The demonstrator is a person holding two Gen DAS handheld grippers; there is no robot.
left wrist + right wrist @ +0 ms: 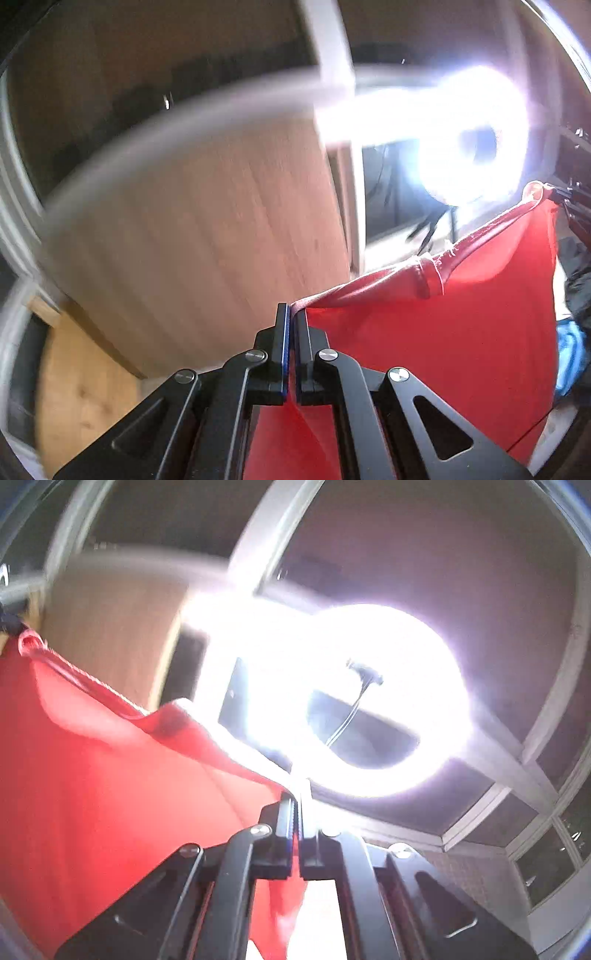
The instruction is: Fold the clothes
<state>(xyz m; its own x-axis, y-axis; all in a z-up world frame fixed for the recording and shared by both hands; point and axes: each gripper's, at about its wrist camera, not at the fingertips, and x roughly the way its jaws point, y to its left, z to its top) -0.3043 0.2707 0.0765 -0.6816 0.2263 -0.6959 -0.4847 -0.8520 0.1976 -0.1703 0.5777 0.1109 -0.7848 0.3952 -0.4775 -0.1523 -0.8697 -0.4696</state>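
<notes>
A red garment (443,332) hangs stretched in the air between both grippers, its hemmed upper edge taut. In the left wrist view my left gripper (291,314) is shut on one upper corner of the cloth, which spreads off to the right. The far corner ends at the other gripper (554,194), seen small at the right edge. In the right wrist view my right gripper (298,801) is shut on the opposite corner, and the red garment (92,782) fills the left half. Its far corner (29,642) bunches at the upper left. The lower part of the cloth is hidden.
A bright ring light (369,701) glares in both views, also the ring light (476,136). A light wooden panel (207,229) stands behind the left gripper. White ceiling beams and a window (554,842) are at the right. Dark and blue cloth (570,354) lies at the right edge.
</notes>
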